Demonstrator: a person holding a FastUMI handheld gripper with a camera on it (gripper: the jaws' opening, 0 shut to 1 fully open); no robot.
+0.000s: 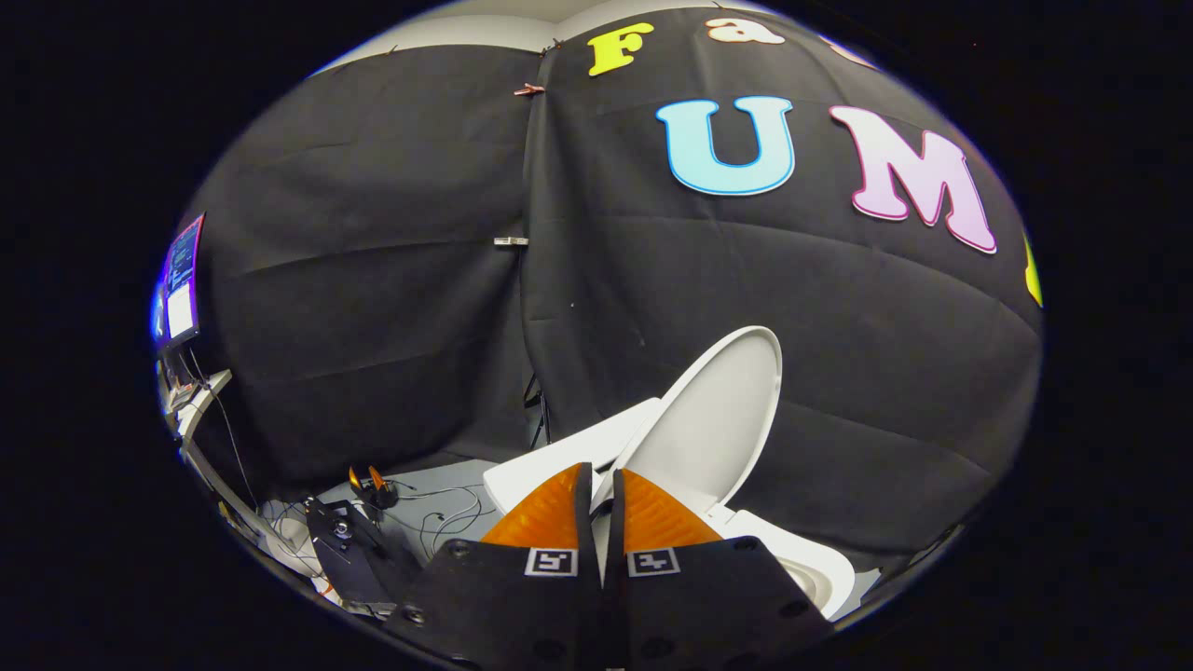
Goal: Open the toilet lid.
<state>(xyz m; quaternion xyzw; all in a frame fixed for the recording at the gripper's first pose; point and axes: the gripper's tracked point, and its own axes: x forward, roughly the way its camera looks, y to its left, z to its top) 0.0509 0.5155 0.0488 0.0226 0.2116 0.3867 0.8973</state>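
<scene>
Two fingers of my hand-held gripper (603,508) are pointing into the booth, drawn almost together with only a thin slit left between them, and as far as I can tell they are gripping nothing. Off to their left, a lit screen (179,284) is glowing at the edge of the black cloth wall (373,280), above a pale shelf (200,405). Below it, loose cables (447,513) are trailing across the grey floor (438,475) around a dark piece of equipment (349,545), with a small clamp-like tool (373,485) sitting nearby. Moving right, the white cistern (559,457) is showing just beyond my left fingertip. The toilet lid (713,419) is standing raised just ahead of the fingers and beyond them, tilting back toward the cloth with its inner face turned my way. Its lower end is passing behind my fingertips, so whether they are brushing it I cannot say. Farther right and lower, the bowl's rim (811,568) is curving beside my right finger.

I am judging the lid to be a thin, rigid moulded shell, light for its size, smooth and rather slippery, swinging freely on its hinge. It is hardly fragile, but likely to bang if dropped. The best place to work it, I reckon, is the free rounded edge farthest from the hinge, pushing or hooking rather than pinching. Judging by how it stands, the opening is looking all but done.
</scene>
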